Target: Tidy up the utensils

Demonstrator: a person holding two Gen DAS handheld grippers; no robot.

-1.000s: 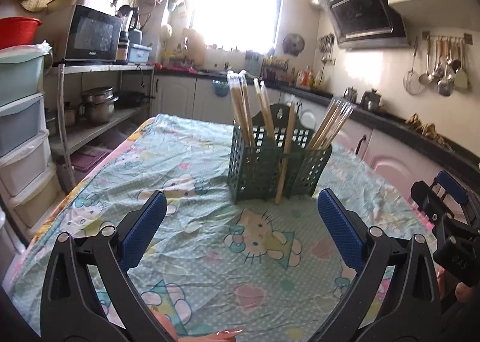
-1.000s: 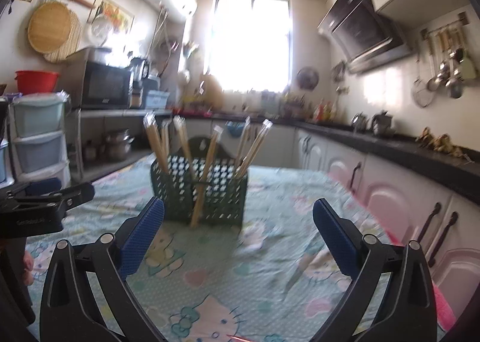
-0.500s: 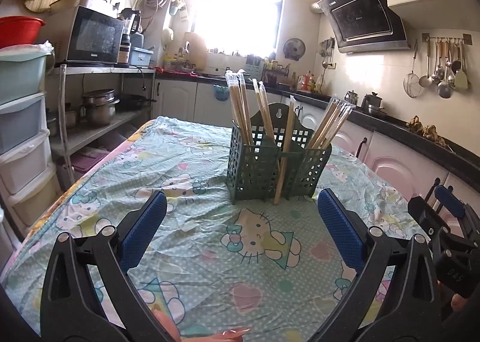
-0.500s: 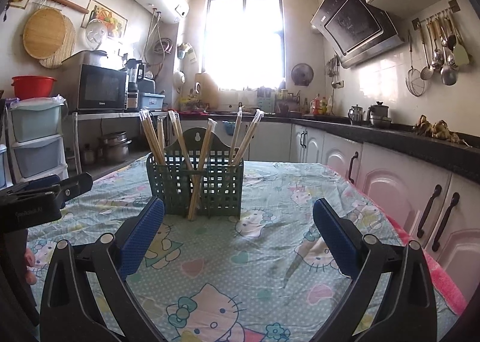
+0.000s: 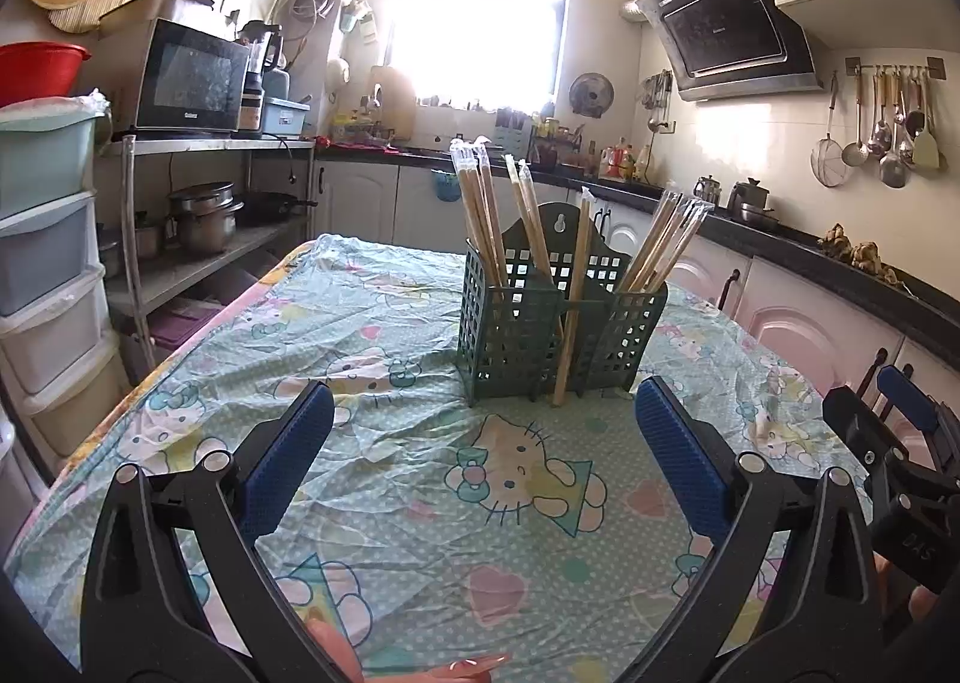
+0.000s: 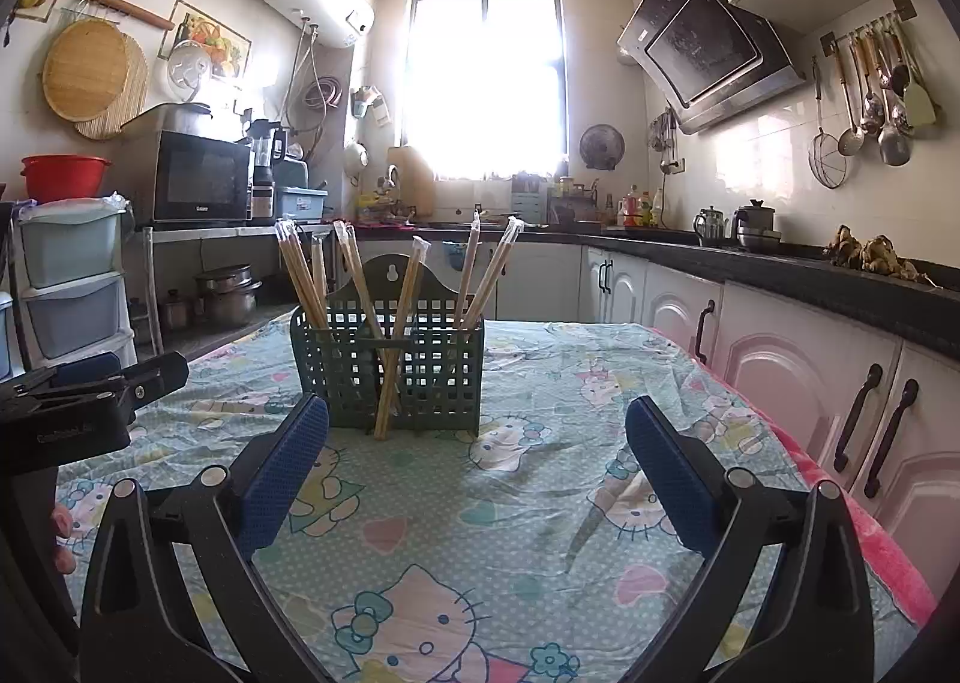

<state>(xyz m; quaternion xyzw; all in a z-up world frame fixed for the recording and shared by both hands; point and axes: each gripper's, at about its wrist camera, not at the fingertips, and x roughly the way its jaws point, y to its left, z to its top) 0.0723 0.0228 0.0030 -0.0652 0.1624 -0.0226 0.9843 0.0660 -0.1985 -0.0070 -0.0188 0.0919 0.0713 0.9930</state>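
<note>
The left gripper (image 5: 483, 458) hovers above the bench (image 5: 420, 503), which is draped in a pale green cartoon-cat cloth, its blue-padded fingers (image 5: 288, 458) spread wide with nothing between them. Ahead stands a dark green plastic lattice utensil holder (image 5: 558, 335) with wrapped wooden chopsticks (image 5: 480, 227) leaning in its compartments; one stick (image 5: 573, 311) slants against its front. The right gripper (image 5: 900, 443) shows at the right edge

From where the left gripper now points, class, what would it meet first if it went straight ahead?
Probably the green plastic lattice chopstick holder standing on the cartoon-print tablecloth. The open left gripper has only bare cloth before it, though depth is unclear.
</note>
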